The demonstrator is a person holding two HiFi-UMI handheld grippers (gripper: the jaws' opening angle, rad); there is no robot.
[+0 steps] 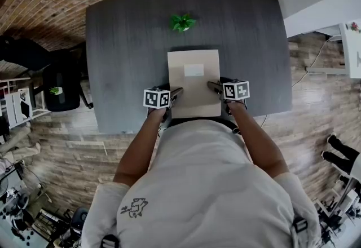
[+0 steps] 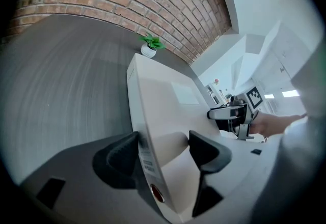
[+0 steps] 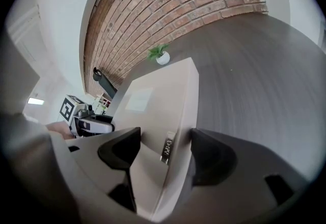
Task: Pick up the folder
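Note:
A thick beige folder (image 1: 194, 86) with a white label lies lengthwise near the front edge of the dark grey table (image 1: 130, 44). My left gripper (image 1: 175, 94) is at the folder's left edge, and in the left gripper view (image 2: 163, 149) its jaws straddle that edge (image 2: 168, 101), one under and one on top, pressed against it. My right gripper (image 1: 214, 88) holds the opposite edge the same way (image 3: 165, 149), with the folder (image 3: 158, 95) running away between its jaws. Each gripper shows in the other's view: the right (image 2: 229, 113), the left (image 3: 89, 123).
A small green plant in a white pot (image 1: 182, 22) stands behind the folder, towards the brick wall. A black chair (image 1: 62, 80) and a white shelf (image 1: 17, 106) are left of the table. A cable (image 1: 316, 61) runs along the wooden floor at the right.

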